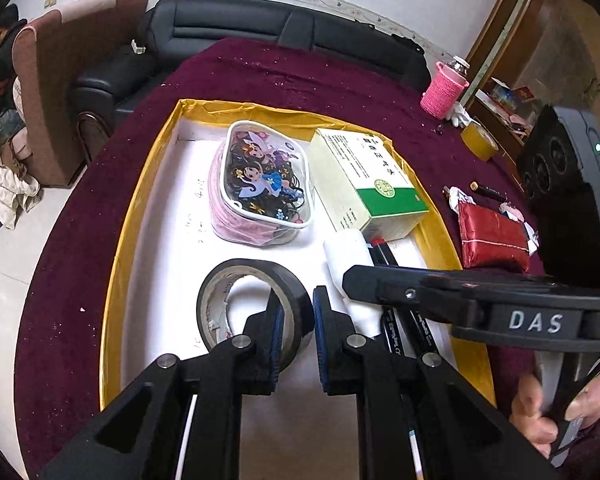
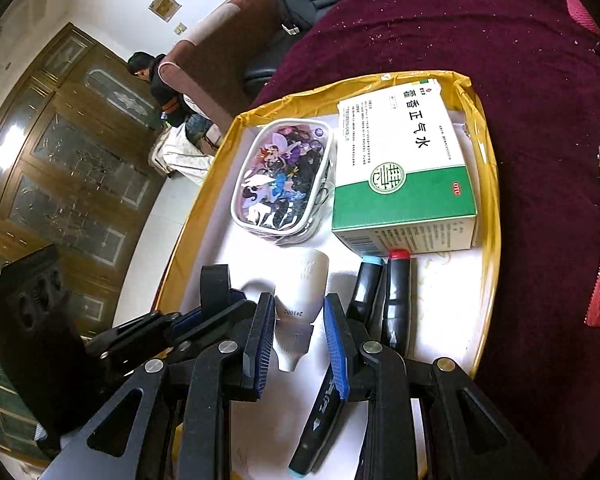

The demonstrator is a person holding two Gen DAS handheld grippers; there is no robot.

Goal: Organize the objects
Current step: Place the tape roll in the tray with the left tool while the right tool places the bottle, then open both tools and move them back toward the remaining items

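Black tape roll (image 1: 236,304) clenched by left tool (image 1: 296,328), white bulb (image 2: 300,300) gripped by right tool (image 2: 300,344)

White walls, a black leather sofa (image 1: 236,24), a maroon armchair (image 1: 60,80) and pale floor tiles (image 1: 4,264).

On the desk (image 1: 260,76), a tray (image 1: 112,280) holds a tape roll (image 1: 220,280) clamped by the left fingers (image 1: 274,320); a pouch (image 1: 260,184) and box (image 1: 364,184) lie beyond, markers (image 2: 396,300) right of the right fingers (image 2: 336,344).
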